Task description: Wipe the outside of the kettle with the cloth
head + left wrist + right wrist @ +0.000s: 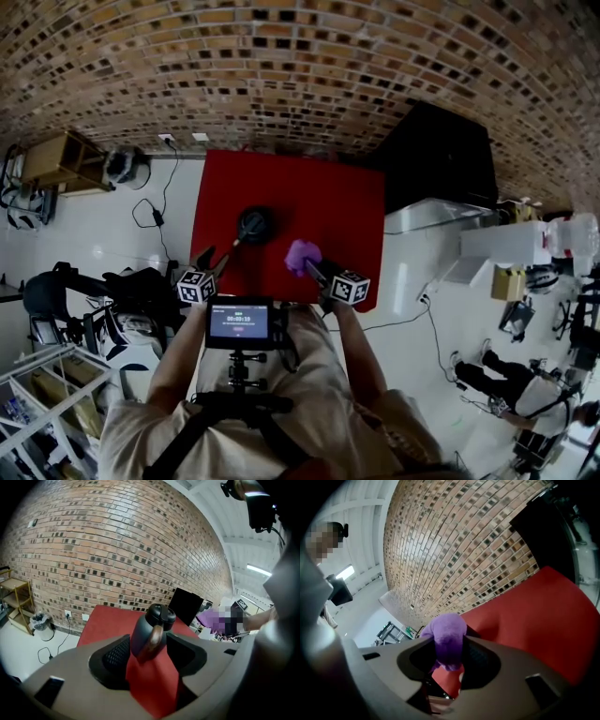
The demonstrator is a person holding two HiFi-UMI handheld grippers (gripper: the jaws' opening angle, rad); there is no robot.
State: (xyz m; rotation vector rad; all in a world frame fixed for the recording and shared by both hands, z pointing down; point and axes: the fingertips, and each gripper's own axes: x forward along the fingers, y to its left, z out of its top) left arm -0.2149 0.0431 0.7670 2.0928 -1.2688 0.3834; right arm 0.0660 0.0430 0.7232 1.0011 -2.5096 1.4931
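Observation:
A dark kettle with a black lid stands upright near the middle of the red table. In the left gripper view the kettle shows its brown handle toward me, in line with the gap between the jaws. My left gripper is open just in front of that handle, and its pads do not press on it. To the kettle's right, my right gripper is shut on a bunched purple cloth, held above the table's front part.
A black panel stands at the table's back right against the brick wall. On the white floor to the left are a wooden shelf, a bin and a cable. A person is at the lower right.

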